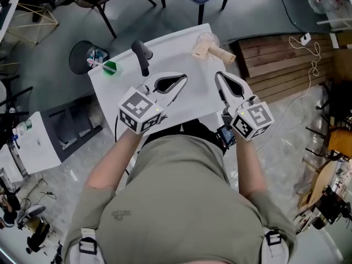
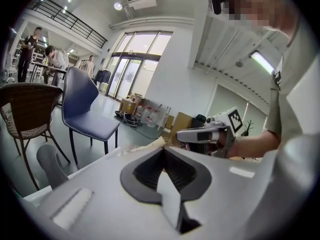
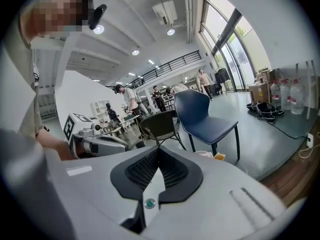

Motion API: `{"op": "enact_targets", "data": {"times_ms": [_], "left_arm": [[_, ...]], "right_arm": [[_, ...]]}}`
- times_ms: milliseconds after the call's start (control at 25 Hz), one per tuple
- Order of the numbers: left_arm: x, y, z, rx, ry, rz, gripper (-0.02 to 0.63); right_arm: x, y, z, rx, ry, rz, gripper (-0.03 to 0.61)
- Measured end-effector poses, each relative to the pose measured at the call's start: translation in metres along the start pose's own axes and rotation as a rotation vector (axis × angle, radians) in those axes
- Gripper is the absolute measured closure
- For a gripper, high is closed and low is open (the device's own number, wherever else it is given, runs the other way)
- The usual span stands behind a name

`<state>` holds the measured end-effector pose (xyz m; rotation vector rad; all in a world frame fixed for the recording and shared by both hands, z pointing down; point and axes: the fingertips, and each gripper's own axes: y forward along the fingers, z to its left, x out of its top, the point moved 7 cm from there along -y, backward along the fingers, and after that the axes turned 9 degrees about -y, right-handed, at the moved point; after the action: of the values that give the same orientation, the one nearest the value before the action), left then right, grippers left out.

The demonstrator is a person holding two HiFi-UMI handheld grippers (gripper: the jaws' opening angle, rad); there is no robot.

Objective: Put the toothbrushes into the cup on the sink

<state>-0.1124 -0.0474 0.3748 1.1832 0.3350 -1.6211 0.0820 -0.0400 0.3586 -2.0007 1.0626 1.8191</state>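
In the head view a white sink top (image 1: 192, 100) lies in front of me. A clear cup (image 1: 207, 38) stands at its far edge, with a beige handled object (image 1: 212, 51) lying beside it. At the left edge lies a green-and-white item (image 1: 108, 67) that may be a toothbrush. My left gripper (image 1: 183, 80) hovers over the middle of the top, shut and empty. My right gripper (image 1: 218, 75) hangs just right of it, also shut on nothing. Each gripper view shows its own jaws pressed together, the left gripper (image 2: 162, 150) and the right gripper (image 3: 159, 150), pointing out across the room.
A black faucet (image 1: 142, 57) rises at the top's left side. A dark round bin (image 1: 88, 57) sits on the floor to the left, and a wooden platform (image 1: 278, 65) to the right. A blue chair (image 2: 87, 111) and a brown chair (image 2: 27, 109) stand beyond. People stand far off.
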Motion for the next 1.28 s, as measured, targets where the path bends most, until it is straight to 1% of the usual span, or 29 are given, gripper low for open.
{"op": "enact_targets", "data": {"times_ms": [200, 360, 800, 1280], "left_arm": [[-0.004, 0.001, -0.013, -0.040, 0.020, 0.024, 0.609], [-0.004, -0.001, -0.017, -0.052, 0.042, 0.028, 0.609], [0.000, -0.010, -0.009, -0.030, 0.046, 0.025, 0.609], [-0.002, -0.011, -0.008, -0.027, 0.046, 0.024, 0.609]], "right_arm": [[0.012, 0.002, 0.015, 0.013, -0.027, -0.003, 0.568], [0.015, 0.002, 0.025, 0.021, -0.051, -0.010, 0.568], [0.007, 0.004, 0.035, 0.032, -0.067, 0.022, 0.568], [0.002, 0.007, 0.037, 0.035, -0.077, 0.044, 0.568]]}}
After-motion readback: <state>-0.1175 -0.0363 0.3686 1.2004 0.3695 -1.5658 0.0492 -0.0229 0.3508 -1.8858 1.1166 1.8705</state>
